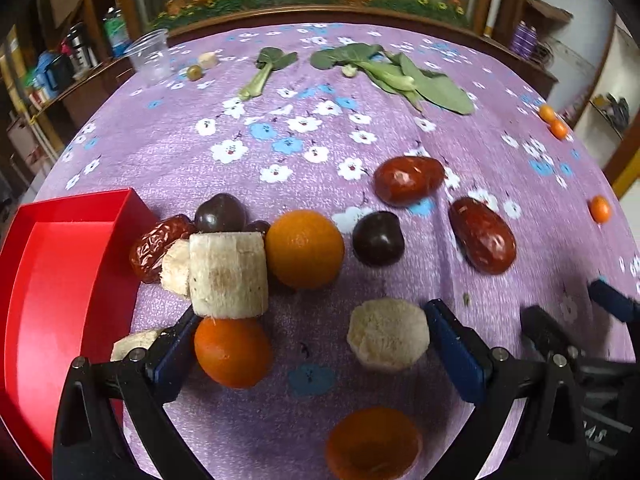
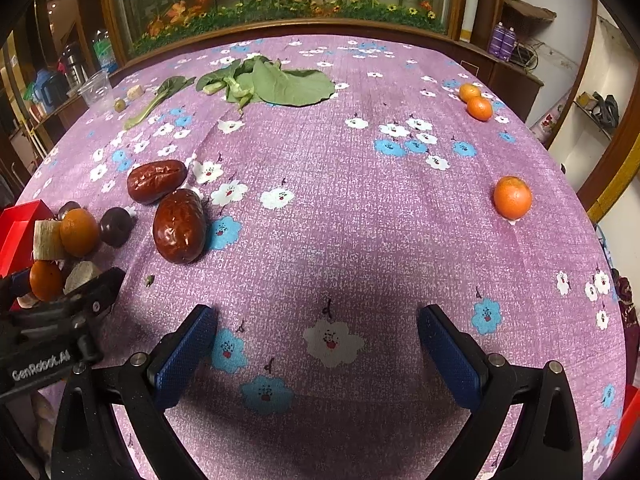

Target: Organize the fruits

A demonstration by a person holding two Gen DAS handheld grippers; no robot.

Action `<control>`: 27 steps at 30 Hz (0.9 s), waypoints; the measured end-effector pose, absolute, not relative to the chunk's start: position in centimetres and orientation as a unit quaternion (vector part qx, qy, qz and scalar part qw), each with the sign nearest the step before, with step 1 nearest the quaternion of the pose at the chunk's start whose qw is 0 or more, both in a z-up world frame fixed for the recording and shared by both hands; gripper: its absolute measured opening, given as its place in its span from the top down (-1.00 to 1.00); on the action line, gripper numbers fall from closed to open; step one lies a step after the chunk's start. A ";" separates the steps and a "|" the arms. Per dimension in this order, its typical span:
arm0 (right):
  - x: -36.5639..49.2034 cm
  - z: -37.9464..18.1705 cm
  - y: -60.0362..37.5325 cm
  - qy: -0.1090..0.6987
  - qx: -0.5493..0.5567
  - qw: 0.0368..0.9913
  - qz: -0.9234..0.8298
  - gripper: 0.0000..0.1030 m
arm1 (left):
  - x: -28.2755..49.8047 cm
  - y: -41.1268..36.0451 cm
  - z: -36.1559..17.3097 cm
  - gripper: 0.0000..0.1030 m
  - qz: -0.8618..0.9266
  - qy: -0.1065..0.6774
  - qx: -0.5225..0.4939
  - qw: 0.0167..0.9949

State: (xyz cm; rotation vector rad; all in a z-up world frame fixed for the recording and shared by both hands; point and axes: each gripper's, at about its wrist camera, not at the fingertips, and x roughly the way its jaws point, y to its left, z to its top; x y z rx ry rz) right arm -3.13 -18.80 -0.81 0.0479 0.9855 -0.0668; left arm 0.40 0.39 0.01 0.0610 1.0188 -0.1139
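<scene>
Lying beside the red tray are three oranges, four banana pieces and three red dates. Left gripper spread wide around an orange and a banana piece; right gripper spread over bare cloth, three more oranges beyond.

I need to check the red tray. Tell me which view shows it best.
Left wrist view: the red tray fills the left edge, open and empty where visible. The right wrist view catches only a corner of it behind the fruit pile.
</scene>
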 end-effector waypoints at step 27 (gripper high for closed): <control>-16.3 10.5 -13.6 0.195 0.006 0.978 -0.077 -0.99 | -16.9 6.7 13.7 -0.98 -0.032 0.199 0.006 0.979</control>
